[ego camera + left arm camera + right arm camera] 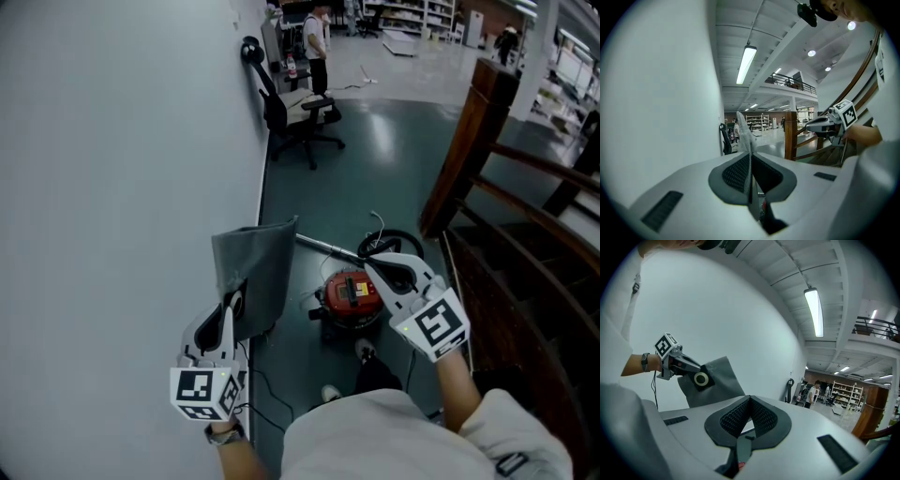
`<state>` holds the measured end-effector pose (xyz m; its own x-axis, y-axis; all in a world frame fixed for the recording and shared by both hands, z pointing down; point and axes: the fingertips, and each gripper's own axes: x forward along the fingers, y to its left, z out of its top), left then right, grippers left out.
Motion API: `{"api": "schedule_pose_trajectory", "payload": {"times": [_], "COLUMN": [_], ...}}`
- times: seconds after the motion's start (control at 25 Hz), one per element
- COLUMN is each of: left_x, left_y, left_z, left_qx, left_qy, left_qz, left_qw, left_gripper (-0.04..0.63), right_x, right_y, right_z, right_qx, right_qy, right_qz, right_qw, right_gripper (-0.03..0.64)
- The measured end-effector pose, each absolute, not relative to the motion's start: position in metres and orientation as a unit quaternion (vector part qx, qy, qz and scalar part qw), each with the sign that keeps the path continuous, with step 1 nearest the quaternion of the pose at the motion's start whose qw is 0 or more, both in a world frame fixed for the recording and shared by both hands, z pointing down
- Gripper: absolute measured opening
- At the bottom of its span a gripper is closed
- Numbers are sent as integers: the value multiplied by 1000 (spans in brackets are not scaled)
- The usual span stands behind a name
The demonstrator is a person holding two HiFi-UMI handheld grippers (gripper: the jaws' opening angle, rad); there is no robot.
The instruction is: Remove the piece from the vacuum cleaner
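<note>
Nearest to us, the person's pale shirt (pixel 375 427) fills the bottom of the head view, with both arms held out in front. On the left, the left gripper (pixel 231 307) is clamped on the edge of a grey dust bag (pixel 258 272). The fabric is pinched flat between the pads, and the bag is held up beside the white wall (pixel 122 187), well apart from the machine below. Seen from the right gripper, the bag's dark collar (pixel 700 378) with its round opening faces across toward that hand.

Over on the right, the right gripper (pixel 373 265) is closed on nothing, pads together and roughly level. My read is that it's simply standing by. Down on the green floor between the two sits the red vacuum cleaner (pixel 352 295), its metal wand (pixel 323 246) angled off toward the wall.

I'd call the piece out and the job all but done. Pinching the bag by its edge looks like a way to keep the dusty opening away from the body.

Farther back stand a black office chair (pixel 295 117) and a wooden stair railing (pixel 469 150).
</note>
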<state>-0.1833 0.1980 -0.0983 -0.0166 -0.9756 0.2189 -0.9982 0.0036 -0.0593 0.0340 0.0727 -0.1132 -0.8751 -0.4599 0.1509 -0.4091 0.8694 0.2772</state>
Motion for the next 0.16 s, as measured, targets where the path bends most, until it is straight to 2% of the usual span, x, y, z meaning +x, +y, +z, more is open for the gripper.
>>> {"api": "schedule_pose_trajectory", "payload": {"times": [0.16], "left_x": [-180], "left_y": [197], "left_z": [-98], "left_qx": [699], "left_qy": [-705], "left_qz": [100], "left_qw": [60], "left_gripper": [21], "right_x": [38], "right_y": [71], "right_z": [-115], "right_qx": [229], "right_qy": [-961], "right_qz": [-118], "right_qw": [105], "right_gripper": [26]}}
